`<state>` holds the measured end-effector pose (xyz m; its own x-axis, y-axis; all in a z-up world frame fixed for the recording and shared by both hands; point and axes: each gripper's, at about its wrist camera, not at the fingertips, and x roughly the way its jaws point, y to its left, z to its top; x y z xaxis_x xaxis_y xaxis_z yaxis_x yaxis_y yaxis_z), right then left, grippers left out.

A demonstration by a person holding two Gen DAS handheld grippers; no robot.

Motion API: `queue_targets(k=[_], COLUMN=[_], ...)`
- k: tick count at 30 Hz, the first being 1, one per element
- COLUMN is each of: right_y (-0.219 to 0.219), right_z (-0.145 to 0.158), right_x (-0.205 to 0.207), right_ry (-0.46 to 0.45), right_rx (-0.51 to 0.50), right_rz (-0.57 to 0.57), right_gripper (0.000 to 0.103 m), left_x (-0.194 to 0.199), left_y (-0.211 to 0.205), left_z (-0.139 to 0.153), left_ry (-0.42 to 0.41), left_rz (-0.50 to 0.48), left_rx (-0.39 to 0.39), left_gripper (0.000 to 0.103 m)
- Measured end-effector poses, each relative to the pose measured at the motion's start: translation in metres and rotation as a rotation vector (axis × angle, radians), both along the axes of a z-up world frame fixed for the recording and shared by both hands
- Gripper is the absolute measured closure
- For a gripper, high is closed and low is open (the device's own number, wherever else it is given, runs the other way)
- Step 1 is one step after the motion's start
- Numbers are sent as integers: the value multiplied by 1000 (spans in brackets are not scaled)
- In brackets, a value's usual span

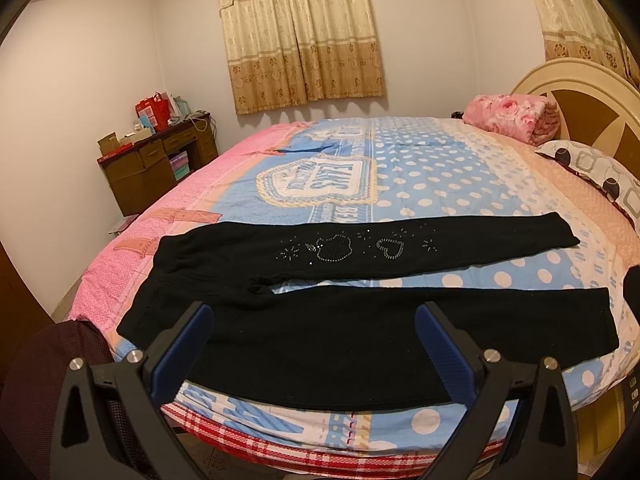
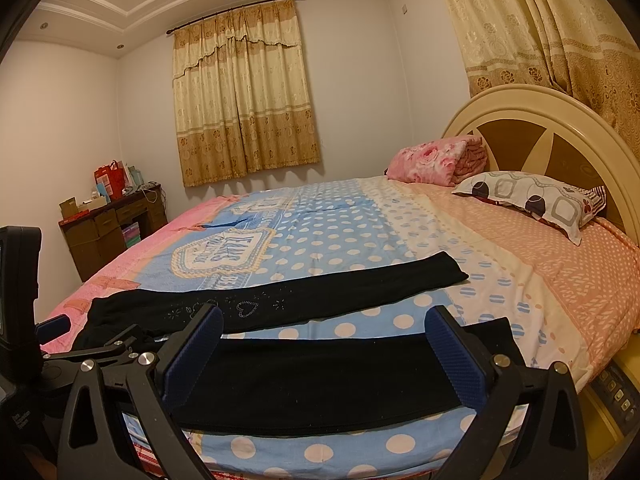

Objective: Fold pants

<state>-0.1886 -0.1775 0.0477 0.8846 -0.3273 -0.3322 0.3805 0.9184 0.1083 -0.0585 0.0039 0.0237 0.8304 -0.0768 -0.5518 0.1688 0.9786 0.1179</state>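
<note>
Black pants lie flat across the near side of the bed, waist to the left, legs spread apart toward the right. The far leg carries rhinestone cat and heart shapes. My left gripper hovers open over the near leg close to the hip, holding nothing. In the right wrist view the same pants run across the bed edge, and my right gripper stands open above the near leg, toward its cuff end. The left gripper's black body shows at the left edge there.
A folded pink floral blanket and a patterned pillow rest by the cream headboard. A brown desk with boxes and bags stands in the far left corner. Curtains hang behind the bed. A dark red chair back sits at lower left.
</note>
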Motion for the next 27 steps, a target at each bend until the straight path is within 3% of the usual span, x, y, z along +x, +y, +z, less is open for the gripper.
queue_targets(k=[14, 27], right_y=[-2, -39], right_z=[0, -42], right_x=[1, 27], right_ry=[4, 117], right_rx=[0, 73], right_rz=[-3, -42], right_gripper=[1, 1], left_x=[1, 45], left_y=[3, 15], left_z=[-8, -52], left_ry=[11, 108], left_rz=[0, 52], left_rx=[4, 38], left_gripper=[0, 0])
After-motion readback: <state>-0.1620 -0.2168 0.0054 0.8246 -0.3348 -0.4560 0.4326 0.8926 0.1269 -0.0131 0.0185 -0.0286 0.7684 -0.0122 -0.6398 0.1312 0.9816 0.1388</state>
